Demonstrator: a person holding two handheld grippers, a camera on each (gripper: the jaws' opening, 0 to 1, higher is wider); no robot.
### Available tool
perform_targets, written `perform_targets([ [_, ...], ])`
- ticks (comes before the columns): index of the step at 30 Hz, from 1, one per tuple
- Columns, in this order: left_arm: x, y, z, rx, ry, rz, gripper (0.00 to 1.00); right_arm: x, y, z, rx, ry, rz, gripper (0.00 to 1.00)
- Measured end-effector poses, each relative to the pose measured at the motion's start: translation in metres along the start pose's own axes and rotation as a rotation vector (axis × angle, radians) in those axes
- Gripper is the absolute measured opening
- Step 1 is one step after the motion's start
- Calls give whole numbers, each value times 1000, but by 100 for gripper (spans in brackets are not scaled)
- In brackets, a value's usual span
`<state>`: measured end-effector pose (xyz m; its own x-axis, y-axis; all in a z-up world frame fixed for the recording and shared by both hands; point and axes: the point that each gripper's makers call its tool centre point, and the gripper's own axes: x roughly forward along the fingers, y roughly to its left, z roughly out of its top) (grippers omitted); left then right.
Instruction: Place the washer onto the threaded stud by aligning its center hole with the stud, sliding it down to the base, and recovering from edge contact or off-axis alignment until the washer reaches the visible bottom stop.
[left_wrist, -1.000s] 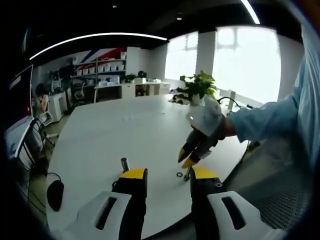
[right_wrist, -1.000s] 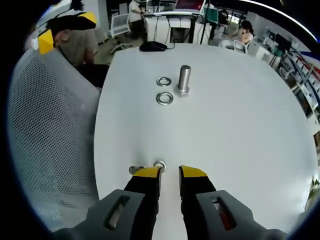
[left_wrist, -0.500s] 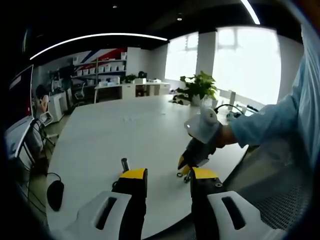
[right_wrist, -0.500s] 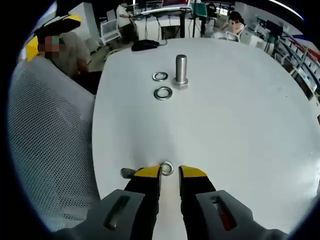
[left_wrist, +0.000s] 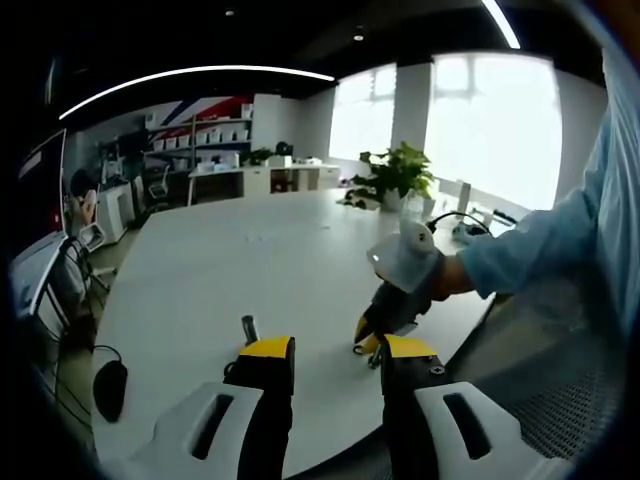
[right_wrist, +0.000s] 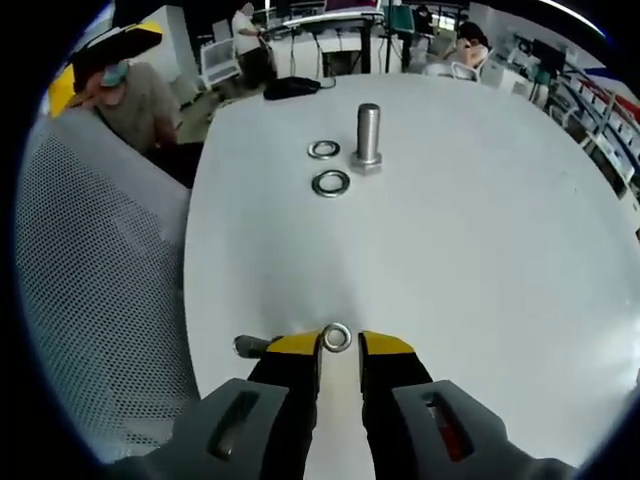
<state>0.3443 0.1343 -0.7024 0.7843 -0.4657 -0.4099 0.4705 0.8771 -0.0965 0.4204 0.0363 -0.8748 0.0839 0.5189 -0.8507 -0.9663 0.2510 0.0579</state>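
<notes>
**Washer handling and grip points**

Washer (right_wrist: 336, 338) lies flat on the white tabletop (right_wrist: 480, 230) at the tips of the right claw (right_wrist: 339, 344), sitting in the gap between the two yellow-tipped jaws. The jaws stand slightly apart on either side of the ring. We cannot tell whether they are already pinching it or merely bracketing it.

We judge the washer to be a thin, rigid metal ring: light, stiff and smooth-faced. It will not deform under pressure, but it can skid on the smooth tabletop or flip out of a loose pinch. We recommend taking hold across the outer edge, at two opposite points of the rim, leaving the center hole unobstructed. Lifting it off a flat surface probably requires tilting one edge up first.

The threaded stud (right_wrist: 368, 138) stands upright on its hexagonal head, well apart from the right claw, toward the far side of the tabletop. Two further washers (right_wrist: 331, 183) lie flat just beside it. A small metal part (right_wrist: 250, 346) lies just left of the right claw.

In the left gripper view, the left claw (left_wrist: 338, 352) hovers over the tabletop with its jaws apart and nothing between them. The stud (left_wrist: 249, 328) shows just beyond its left jaw. The right claw (left_wrist: 368, 338) points down at the tabletop surface.
</notes>
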Motion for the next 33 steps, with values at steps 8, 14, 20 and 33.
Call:
perform_targets([
  [8,0,0,0,0,1,0,32,0,0,-1,0,1,-1,18],
  [14,0,0,0,0,3,-1,32,1,0,-2,-82,15,-18,17],
  [20,0,0,-1,1,3,0,32,1,-2,-2,-75,18,-28,15],
  [33,0,0,0,0,1,3,32,-8,-7,6,5,-4,-24,14],
])
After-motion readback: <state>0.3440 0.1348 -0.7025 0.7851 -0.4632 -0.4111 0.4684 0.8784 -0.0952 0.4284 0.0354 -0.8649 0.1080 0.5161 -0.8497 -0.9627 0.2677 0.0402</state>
